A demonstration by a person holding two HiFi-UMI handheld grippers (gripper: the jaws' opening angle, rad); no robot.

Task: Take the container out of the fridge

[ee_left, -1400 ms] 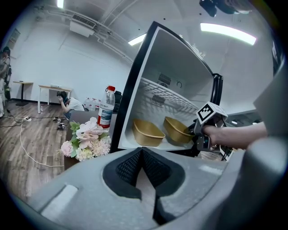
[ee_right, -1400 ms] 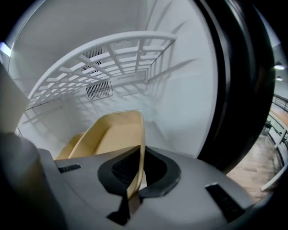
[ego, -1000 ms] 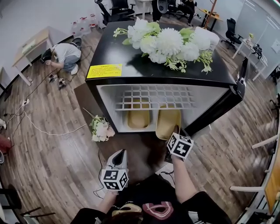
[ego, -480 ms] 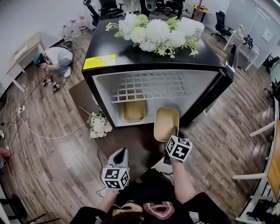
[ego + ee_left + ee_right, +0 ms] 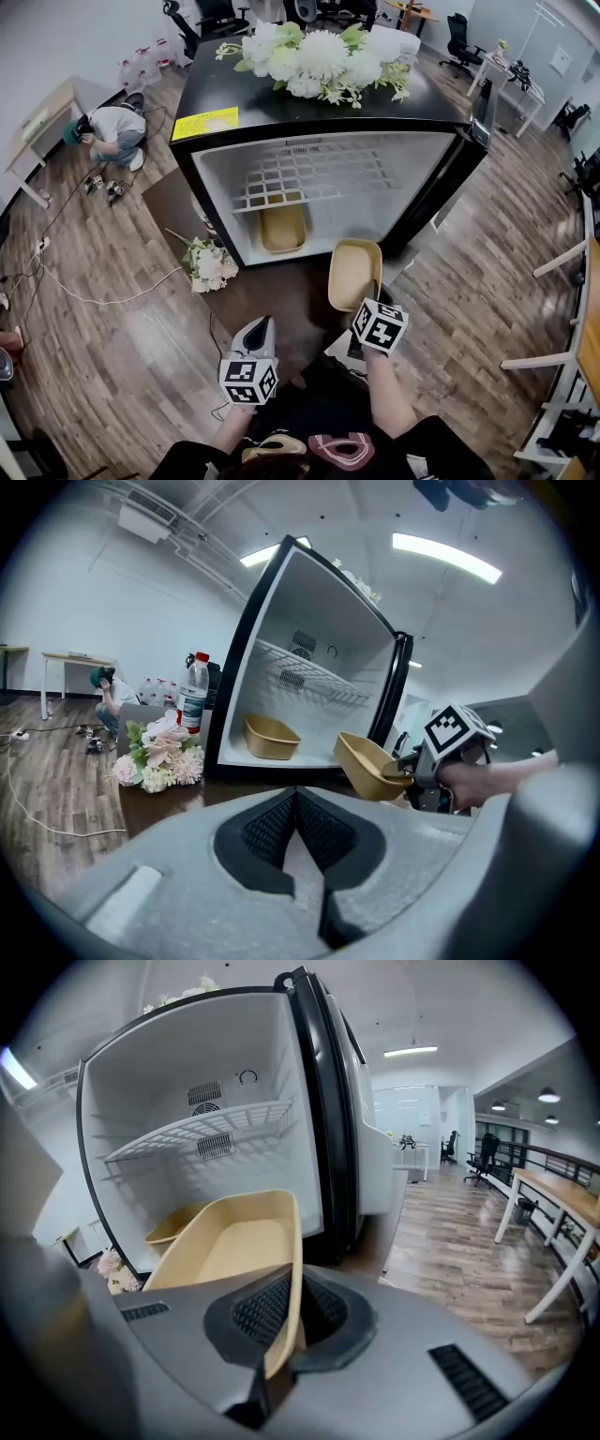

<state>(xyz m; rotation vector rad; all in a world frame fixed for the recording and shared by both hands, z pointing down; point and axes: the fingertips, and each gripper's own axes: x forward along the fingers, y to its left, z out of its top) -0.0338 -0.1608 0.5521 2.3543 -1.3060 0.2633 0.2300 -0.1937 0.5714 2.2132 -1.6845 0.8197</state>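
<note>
The jaws of your right gripper (image 5: 281,1330) are clamped on the near rim of the tan container (image 5: 230,1241), which hangs just ahead of them, outside the fridge (image 5: 187,1072). The left gripper (image 5: 298,829) has its jaws together, empty. Removal looks done; next, carry it level.

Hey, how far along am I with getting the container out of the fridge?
Done: the fridge stands open and one tan container is out in front of it. In hand: the right hand-held gripper is shut on that container's rim, holding it aloft. Left: setting it down. A second container sits inside; the left hand-held gripper is shut, empty.
</note>
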